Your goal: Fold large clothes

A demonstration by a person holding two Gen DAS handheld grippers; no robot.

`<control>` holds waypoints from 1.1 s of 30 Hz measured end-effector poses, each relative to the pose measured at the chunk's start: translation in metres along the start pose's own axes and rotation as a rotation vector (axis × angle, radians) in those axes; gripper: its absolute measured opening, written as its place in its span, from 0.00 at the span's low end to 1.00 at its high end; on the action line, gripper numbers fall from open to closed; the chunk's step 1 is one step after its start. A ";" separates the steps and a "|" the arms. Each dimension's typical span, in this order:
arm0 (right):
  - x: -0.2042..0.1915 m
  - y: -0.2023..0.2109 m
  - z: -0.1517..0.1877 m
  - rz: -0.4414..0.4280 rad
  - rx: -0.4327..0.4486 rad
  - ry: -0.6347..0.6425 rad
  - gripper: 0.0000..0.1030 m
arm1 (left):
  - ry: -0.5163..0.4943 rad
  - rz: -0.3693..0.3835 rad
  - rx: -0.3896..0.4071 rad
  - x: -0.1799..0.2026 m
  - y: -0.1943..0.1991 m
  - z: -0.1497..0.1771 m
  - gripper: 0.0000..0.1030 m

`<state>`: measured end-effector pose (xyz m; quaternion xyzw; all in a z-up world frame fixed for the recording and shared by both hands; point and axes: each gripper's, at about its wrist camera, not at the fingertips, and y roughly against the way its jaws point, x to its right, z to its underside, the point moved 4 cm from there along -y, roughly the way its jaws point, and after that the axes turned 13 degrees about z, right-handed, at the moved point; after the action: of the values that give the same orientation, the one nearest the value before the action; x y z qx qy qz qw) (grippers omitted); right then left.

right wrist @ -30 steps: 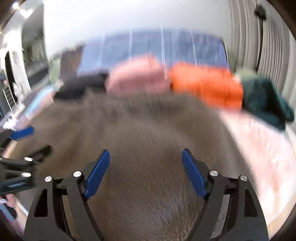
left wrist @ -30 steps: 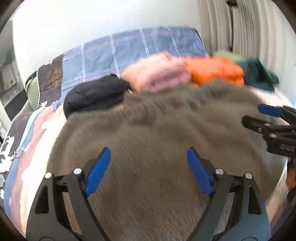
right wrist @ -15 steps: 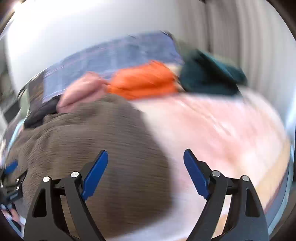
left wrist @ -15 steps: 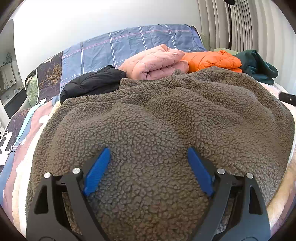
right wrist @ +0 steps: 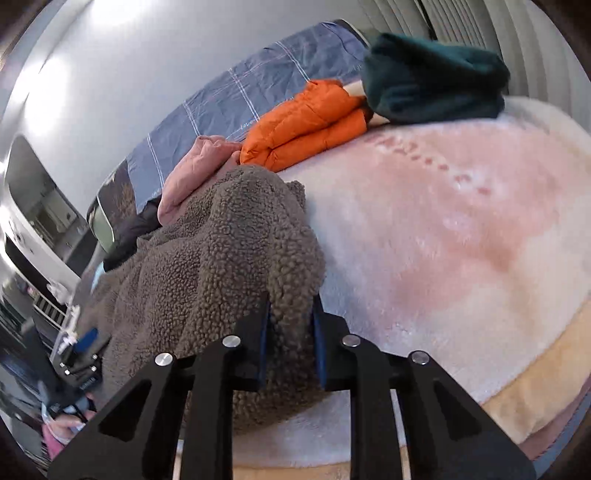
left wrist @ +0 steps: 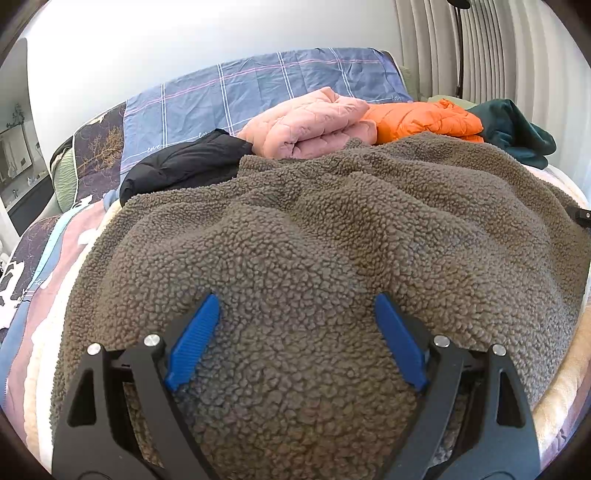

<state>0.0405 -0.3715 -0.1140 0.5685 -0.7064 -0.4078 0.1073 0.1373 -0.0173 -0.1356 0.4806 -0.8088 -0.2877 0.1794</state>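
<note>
1. Left wrist view. My left gripper (left wrist: 295, 343) hangs low over the brown fleece garment (left wrist: 332, 229), jaws wide apart and pinching nothing; the pile lies between and under the blue pads (left wrist: 192, 343). The fleece lies spread and rumpled, not yet folded, so I judge the task on this piece barely begun.
2. Same view, beyond the fleece. A black jacket (left wrist: 184, 166), a pink quilted jacket (left wrist: 306, 122) and an orange puffer jacket (left wrist: 421, 122) lie in folded bundles at its far edge; a dark green garment (left wrist: 517, 136) sits bunched past the orange one. These three look done; whether the green one is folded I cannot tell.
3. Right wrist view. My right gripper (right wrist: 290, 332) is closing on the fleece's near right edge, a fold of pile already pinched between its pads. I take this for the first grasp of the fold.
4. Same view, surface and room. The fleece rests on a pale pink plush blanket (right wrist: 461, 240) over a bed; behind the garments stands a blue checked pillow (right wrist: 258, 92), then a white wall and ribbed curtains (right wrist: 461, 22).
</note>
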 end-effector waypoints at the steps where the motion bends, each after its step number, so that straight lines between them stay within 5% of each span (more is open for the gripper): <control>1: 0.002 0.000 0.000 -0.007 0.003 0.001 0.28 | 0.000 0.001 0.001 0.000 0.000 0.000 0.85; 4: 0.013 0.001 0.004 -0.078 -0.026 -0.043 0.60 | 0.000 0.001 0.000 0.000 0.000 0.000 0.85; 7: -0.001 -0.002 0.010 -0.105 -0.053 0.031 0.64 | 0.000 0.000 -0.001 0.000 -0.001 0.000 0.85; 8: -0.008 -0.007 0.013 -0.046 -0.059 0.079 0.48 | 0.001 0.001 -0.002 0.001 -0.001 0.000 0.85; 9: -0.011 -0.008 0.014 0.003 -0.051 0.106 0.42 | 0.001 0.003 -0.002 0.000 -0.002 -0.001 0.86; 11: -0.011 0.005 0.003 0.002 -0.002 0.048 0.19 | 0.004 0.006 -0.002 -0.001 -0.001 -0.001 0.85; 15: -0.005 0.027 -0.017 0.000 0.036 0.035 0.14 | 0.009 0.012 0.004 -0.003 0.001 -0.001 0.85; 17: 0.006 0.005 -0.008 0.173 0.010 0.083 0.04 | 0.006 0.012 0.005 -0.002 0.000 -0.001 0.85; 19: 0.039 -0.025 0.010 0.556 -0.016 0.126 0.00 | 0.001 0.007 0.008 -0.001 0.000 0.000 0.85; 22: 0.057 -0.023 0.022 0.406 -0.042 0.000 0.00 | 0.001 0.021 0.012 -0.003 0.004 0.001 0.85; 25: 0.043 0.005 0.009 0.375 0.028 0.035 0.02 | 0.001 0.028 0.015 -0.002 0.007 0.000 0.85; 27: 0.016 0.023 0.001 0.330 0.105 0.100 0.02 | 0.017 0.034 0.028 -0.003 0.016 -0.001 0.85; 31: -0.059 0.036 -0.001 0.161 0.195 0.274 0.26 | 0.075 0.056 0.085 -0.014 0.051 0.005 0.85; 33: -0.088 0.032 0.003 0.112 0.205 0.343 0.27 | 0.111 0.024 0.112 -0.031 0.074 0.011 0.85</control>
<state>0.0452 -0.2913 -0.0662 0.5973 -0.7461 -0.2245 0.1903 0.0962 0.0409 -0.0971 0.4953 -0.8182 -0.2128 0.2002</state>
